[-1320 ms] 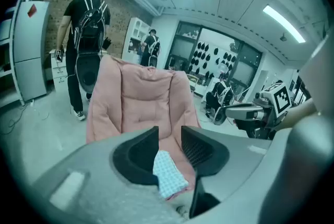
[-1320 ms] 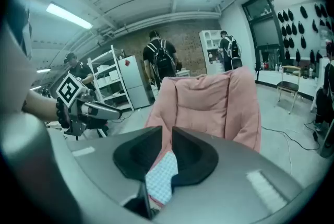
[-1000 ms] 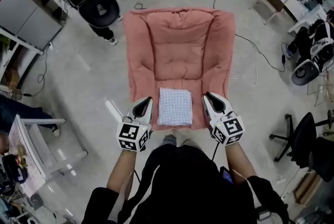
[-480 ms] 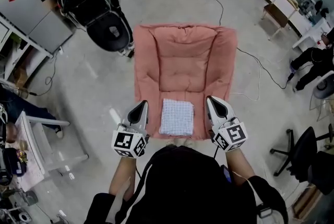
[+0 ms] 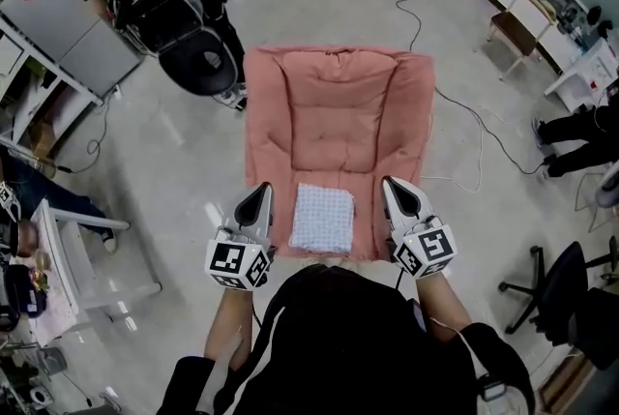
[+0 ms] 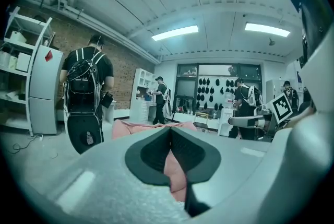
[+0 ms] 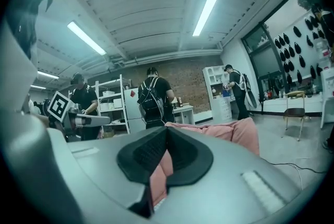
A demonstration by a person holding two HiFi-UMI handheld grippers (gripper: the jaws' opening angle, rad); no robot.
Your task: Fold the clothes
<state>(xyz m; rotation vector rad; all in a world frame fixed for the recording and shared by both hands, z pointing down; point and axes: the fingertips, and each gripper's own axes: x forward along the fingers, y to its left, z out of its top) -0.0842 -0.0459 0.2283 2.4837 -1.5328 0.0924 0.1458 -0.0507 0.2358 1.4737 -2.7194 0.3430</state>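
Folding looks finished: the checked cloth (image 5: 323, 219) lies as a neat square on the near end of the pink cushion (image 5: 334, 103).
The left tongs (image 5: 257, 198) and right tongs (image 5: 395, 192), both closed on nothing, flank it without touching; its layers are too small to judge.

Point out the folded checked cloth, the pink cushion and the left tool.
folded checked cloth (image 5: 323, 219): head view, middle of its top layer.
pink cushion (image 5: 334, 103): head view, bare quilted centre, beyond the cloth.
left tool (image 5: 260, 192): head view, at its closed fingertips, left of the cloth.
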